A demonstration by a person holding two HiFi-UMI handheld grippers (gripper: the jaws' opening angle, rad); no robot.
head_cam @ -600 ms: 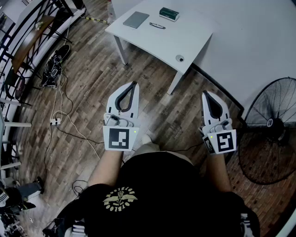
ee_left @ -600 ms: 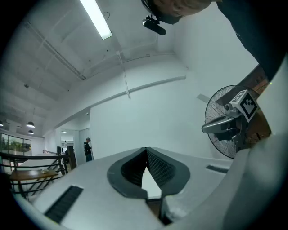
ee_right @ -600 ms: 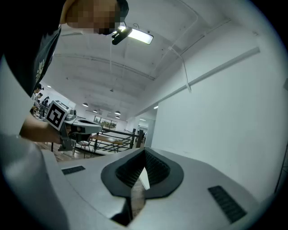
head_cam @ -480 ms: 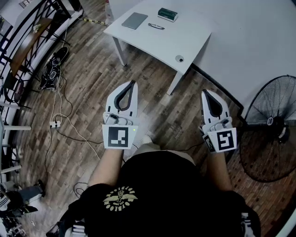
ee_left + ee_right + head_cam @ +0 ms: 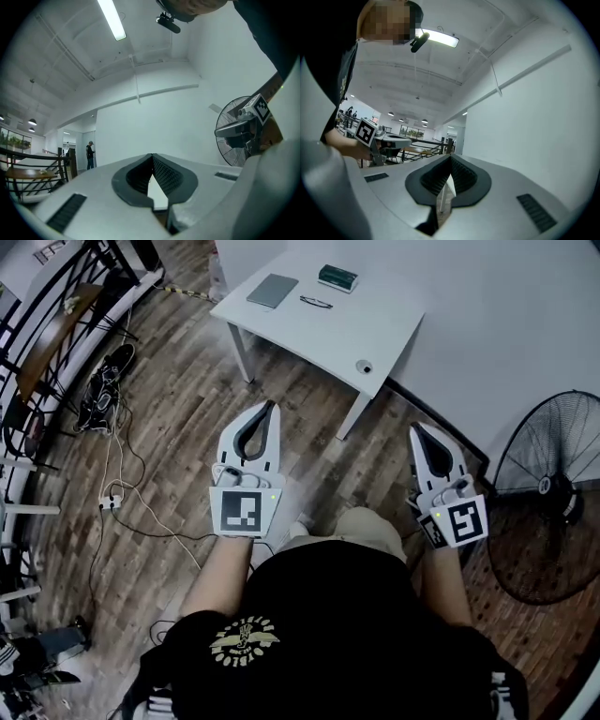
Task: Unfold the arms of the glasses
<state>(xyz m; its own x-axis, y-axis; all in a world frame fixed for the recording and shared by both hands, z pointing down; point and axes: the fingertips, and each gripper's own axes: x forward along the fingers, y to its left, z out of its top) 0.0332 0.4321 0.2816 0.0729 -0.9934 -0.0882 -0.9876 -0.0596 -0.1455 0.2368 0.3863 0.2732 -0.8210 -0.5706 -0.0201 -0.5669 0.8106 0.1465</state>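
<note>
left gripper has its jaws closed on nothing. the glasses lie on the table, well ahead of both tips. right gripper is closed and empty too. best to step close and open both jaws before reaching.

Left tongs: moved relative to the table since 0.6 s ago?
Yes, slightly. The left tongs have edged forward, toward the white table; the strip of floor between them is narrower than before.
</note>
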